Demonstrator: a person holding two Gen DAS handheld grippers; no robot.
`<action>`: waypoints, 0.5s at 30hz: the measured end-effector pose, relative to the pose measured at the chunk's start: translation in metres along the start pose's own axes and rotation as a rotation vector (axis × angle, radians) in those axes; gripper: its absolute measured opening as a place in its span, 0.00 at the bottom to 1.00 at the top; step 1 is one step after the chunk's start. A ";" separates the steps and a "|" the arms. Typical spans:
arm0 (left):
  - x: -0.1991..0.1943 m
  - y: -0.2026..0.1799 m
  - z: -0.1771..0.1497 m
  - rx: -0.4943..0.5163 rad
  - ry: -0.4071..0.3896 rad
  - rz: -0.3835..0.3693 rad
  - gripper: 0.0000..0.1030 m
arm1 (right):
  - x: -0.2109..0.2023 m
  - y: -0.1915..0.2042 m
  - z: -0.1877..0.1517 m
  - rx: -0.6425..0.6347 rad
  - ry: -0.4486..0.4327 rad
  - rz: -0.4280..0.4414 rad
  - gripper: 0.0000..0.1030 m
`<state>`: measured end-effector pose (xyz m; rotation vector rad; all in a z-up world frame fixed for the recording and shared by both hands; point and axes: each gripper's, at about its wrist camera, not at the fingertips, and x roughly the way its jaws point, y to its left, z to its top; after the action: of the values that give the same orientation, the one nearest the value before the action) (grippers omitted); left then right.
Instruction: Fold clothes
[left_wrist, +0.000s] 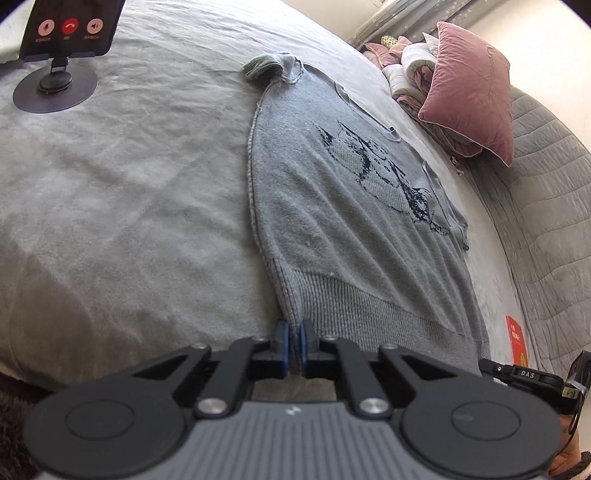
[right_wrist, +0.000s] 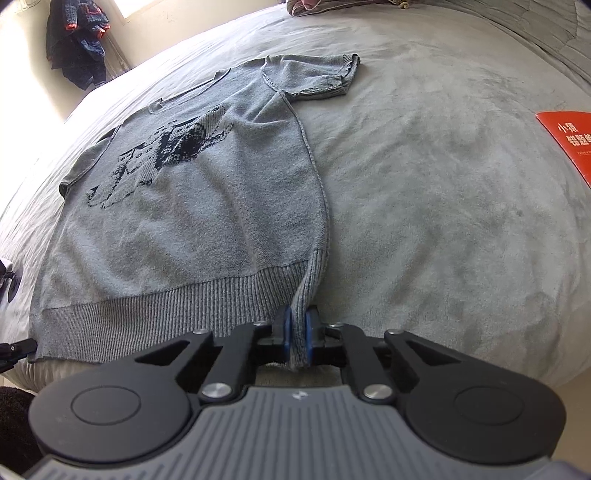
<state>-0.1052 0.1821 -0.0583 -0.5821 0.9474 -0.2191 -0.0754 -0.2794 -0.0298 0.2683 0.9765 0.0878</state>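
Note:
A grey knit short-sleeved sweater (left_wrist: 343, 206) with a dark pattern on its chest lies spread flat on a bed (left_wrist: 122, 177). Its ribbed hem is nearest me. My left gripper (left_wrist: 294, 332) is shut on the hem's left corner, the knit pinched between the blue pads. In the right wrist view the same sweater (right_wrist: 192, 206) stretches away, and my right gripper (right_wrist: 298, 323) is shut on the hem's right corner, a fold of ribbing bunched between its pads. The far sleeves lie flat by the collar.
A phone on a round-based stand (left_wrist: 62, 48) sits on the bed at far left. Pink pillows and folded bedding (left_wrist: 458, 85) pile at the head. A red card (right_wrist: 569, 140) lies on the cover to the right. Dark clothes (right_wrist: 77, 48) hang on the far wall.

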 end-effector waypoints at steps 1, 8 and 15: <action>-0.003 0.000 0.000 0.004 -0.011 0.000 0.05 | -0.001 0.001 0.000 0.001 -0.005 -0.005 0.08; -0.034 0.000 -0.003 0.019 -0.066 -0.009 0.04 | -0.024 0.006 0.001 0.005 -0.045 -0.021 0.07; -0.033 0.006 -0.009 0.046 -0.046 0.042 0.04 | -0.026 0.012 -0.003 -0.023 -0.027 -0.035 0.07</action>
<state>-0.1322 0.1981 -0.0427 -0.5224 0.9071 -0.1892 -0.0919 -0.2724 -0.0075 0.2309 0.9526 0.0632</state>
